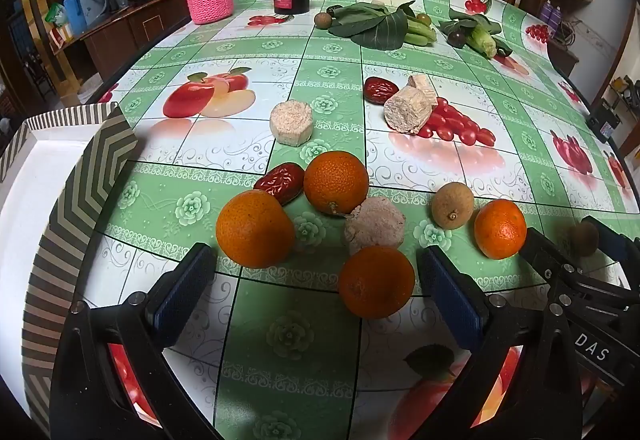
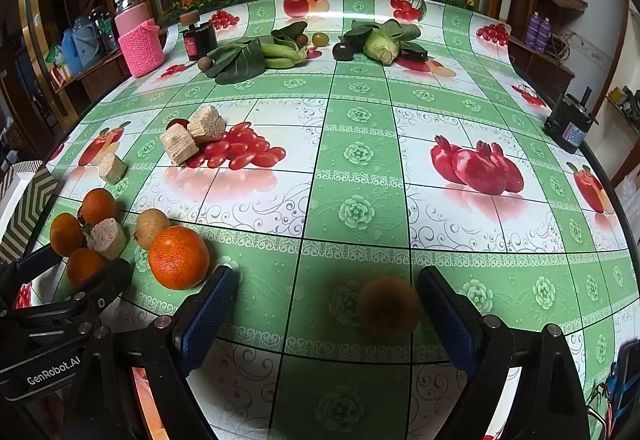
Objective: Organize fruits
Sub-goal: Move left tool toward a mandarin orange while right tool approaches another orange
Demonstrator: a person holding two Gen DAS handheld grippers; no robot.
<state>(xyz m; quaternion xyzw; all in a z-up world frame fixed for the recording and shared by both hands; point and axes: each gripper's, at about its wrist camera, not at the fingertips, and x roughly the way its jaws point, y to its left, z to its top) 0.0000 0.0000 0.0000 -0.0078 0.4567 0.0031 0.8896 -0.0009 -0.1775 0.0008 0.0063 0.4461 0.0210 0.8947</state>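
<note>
I find my left tool (image 1: 316,280) spread wide, released, an orange (image 1: 376,282) between its fingers on the table (image 1: 400,51): firm, round, rollable; take it across the middle. My right tool (image 2: 326,304) is released around a small brown fruit (image 2: 390,306).

Left tongs (image 1: 316,280) held wide open, angled steeply downward, right tongs (image 2: 326,304) likewise spread wide, tilted down, positioned side by side, nothing gripped

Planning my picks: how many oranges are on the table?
4 round oranges: one beside the striped box, one behind it by the red date, one nearest the camera, one far right. None appear hidden.
</note>
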